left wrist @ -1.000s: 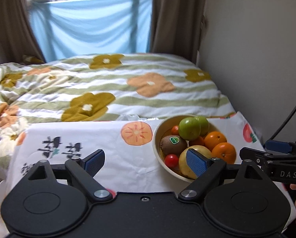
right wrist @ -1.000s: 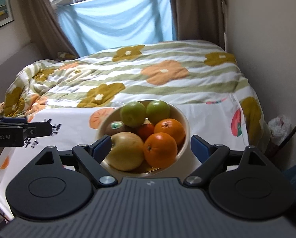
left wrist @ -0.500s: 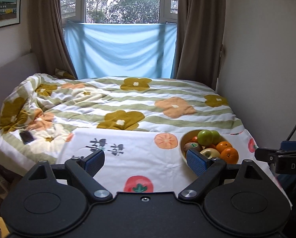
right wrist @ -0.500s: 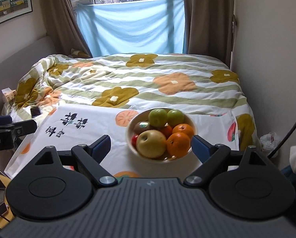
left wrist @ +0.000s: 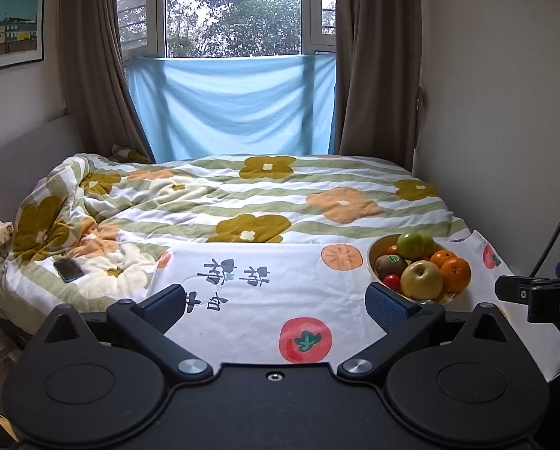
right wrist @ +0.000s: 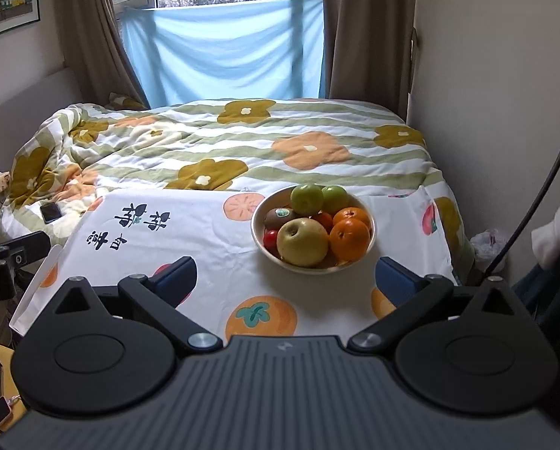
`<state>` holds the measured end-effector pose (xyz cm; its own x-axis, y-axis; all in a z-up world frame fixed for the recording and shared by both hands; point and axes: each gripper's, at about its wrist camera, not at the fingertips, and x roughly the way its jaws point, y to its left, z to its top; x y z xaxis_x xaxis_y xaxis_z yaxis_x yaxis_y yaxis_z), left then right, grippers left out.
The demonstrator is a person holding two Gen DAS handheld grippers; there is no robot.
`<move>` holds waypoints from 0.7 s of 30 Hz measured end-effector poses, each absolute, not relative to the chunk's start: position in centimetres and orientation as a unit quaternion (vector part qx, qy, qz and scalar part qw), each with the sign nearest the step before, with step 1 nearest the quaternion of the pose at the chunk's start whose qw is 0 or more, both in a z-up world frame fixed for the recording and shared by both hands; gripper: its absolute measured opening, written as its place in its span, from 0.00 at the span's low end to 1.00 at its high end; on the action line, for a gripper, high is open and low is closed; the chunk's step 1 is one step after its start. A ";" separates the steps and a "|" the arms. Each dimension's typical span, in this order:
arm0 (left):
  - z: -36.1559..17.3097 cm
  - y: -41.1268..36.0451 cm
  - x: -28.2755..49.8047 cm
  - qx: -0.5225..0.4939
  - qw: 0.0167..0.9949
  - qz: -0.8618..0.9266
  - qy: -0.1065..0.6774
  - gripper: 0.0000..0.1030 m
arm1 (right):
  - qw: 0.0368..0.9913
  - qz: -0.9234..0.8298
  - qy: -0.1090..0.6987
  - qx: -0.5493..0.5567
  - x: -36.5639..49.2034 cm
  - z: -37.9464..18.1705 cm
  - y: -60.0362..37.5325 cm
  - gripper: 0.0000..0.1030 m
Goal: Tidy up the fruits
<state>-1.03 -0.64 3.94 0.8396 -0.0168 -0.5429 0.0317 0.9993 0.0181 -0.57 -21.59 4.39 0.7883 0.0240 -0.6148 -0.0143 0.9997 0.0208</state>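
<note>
Your left gripper (left wrist: 276,302) hangs over the near left part of the white persimmon-print cloth (left wrist: 265,300), its blue-padded fingers (left wrist: 387,305) spread wide with nothing between them. Your right gripper (right wrist: 285,277) is just as released, fingers (right wrist: 396,281) parted and bare, aimed straight at the fruit bowl (right wrist: 313,268). That bowl sits on the cloth-covered table (right wrist: 212,247), toward its far right corner, right beside the bed's flowered duvet (right wrist: 250,142). From the left wrist view the bowl (left wrist: 372,262) lies just beyond your right-hand finger pad, off to the right of centre. It is round, so it has no long axis of its own; the fruit heaps above the rim. At the near edge sits a big yellow-green apple (right wrist: 302,242) with its stem hollow facing up and toward you. Right of it are two oranges (right wrist: 349,238), one behind the other. Behind the apple on the left, a kiwi (right wrist: 278,217) lies with its long axis running roughly left to right, sticker uppermost. A small red tomato (right wrist: 269,239) is tucked below the kiwi against the wall of the bowl. Two green apples (right wrist: 307,198) sit side by side at the far rim. A phone (left wrist: 68,270) lies on the duvet well to the left.
</note>
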 end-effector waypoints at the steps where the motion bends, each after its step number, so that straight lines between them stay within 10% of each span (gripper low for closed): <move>1: 3.9 -0.4 -0.9 0.014 0.958 -0.015 0.285 1.00 | 0.945 0.007 0.326 0.007 -0.6 4.4 -21.4 1.00; 21: 3.9 0.9 -0.3 0.029 0.957 -0.037 0.286 1.00 | 0.944 -0.019 0.330 0.015 -1.1 4.3 -19.9 1.00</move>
